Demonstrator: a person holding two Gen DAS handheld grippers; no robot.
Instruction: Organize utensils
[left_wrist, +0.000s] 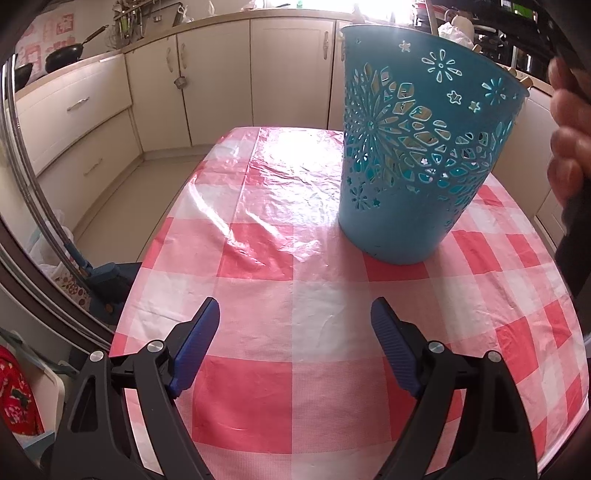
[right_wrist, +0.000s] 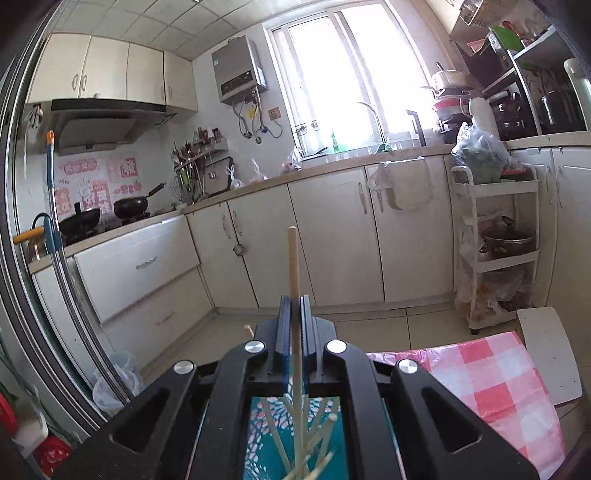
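The left gripper (left_wrist: 295, 332) tips down over the checked tablecloth (left_wrist: 258, 387), jaws wide apart with nothing between them. The blue basket (left_wrist: 417, 155) stands just ahead. The right gripper (right_wrist: 294, 325) points nearly level (out over the kitchen floor), pinching one chopstick (right_wrist: 293, 258) above the other sticks in the basket.

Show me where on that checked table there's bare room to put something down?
Free: the checked cloth between the open left gripper and the blue basket, and the shiny stretch left of the basket, up to the far edge. Crowded: the right side, where the basket stands and a hand reaches in.
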